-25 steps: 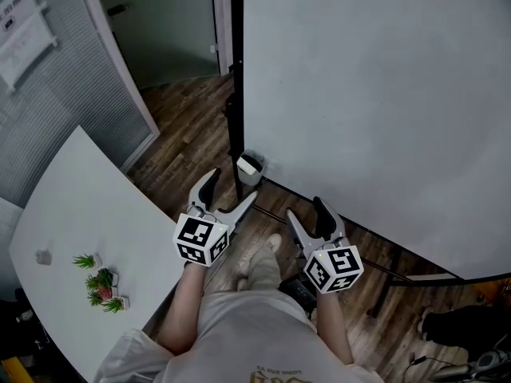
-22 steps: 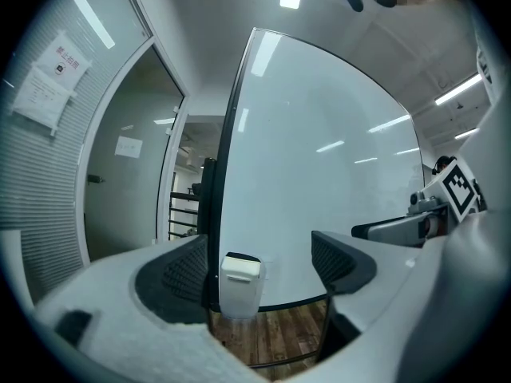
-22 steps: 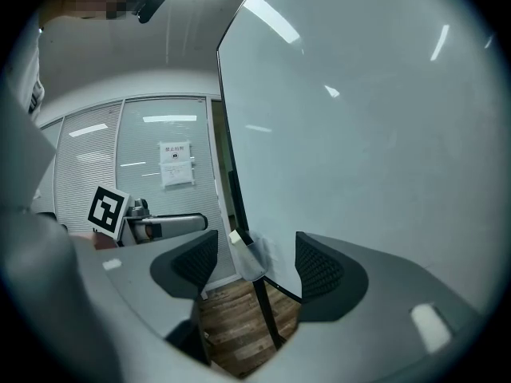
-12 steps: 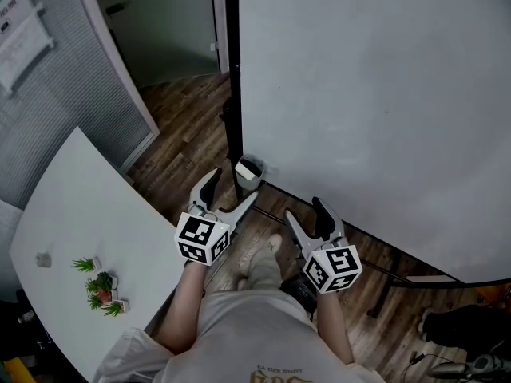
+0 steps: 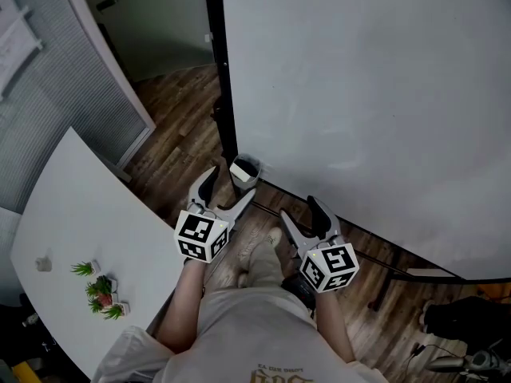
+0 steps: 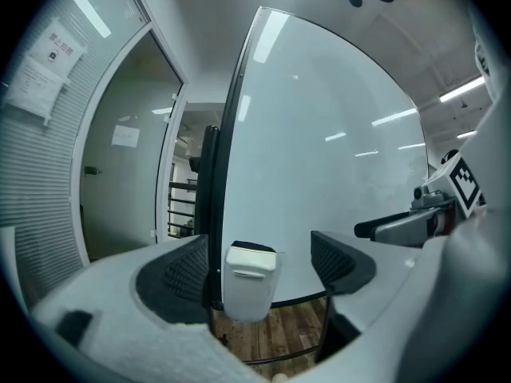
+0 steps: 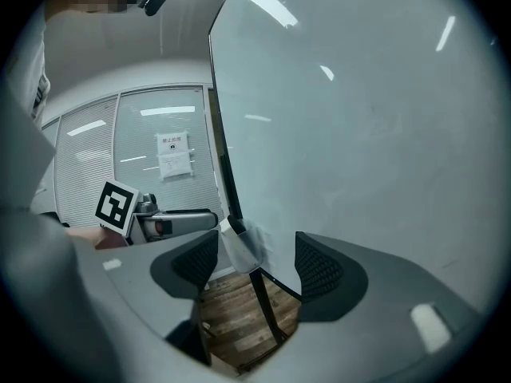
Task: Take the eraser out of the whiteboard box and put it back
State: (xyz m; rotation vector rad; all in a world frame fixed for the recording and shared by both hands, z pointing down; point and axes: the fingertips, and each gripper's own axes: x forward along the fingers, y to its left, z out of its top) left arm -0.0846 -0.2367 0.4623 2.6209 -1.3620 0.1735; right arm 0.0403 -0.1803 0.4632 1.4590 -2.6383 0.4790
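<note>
Just ahead of the left claw, jaws apart and empty, the eraser sits in the whiteboard box; the right claw gapes empty too. Pinching the box's wall instead could dislodge it.

The whiteboard is filling the frame's upper right, the box hanging at its lower left corner; the table, bearing plants, is lying lower left.

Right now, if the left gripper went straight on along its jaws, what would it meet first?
Probably the white box at the whiteboard's lower corner: it sits centred ahead of the left gripper's open jaws, not yet touching them. Depth is unclear.
</note>
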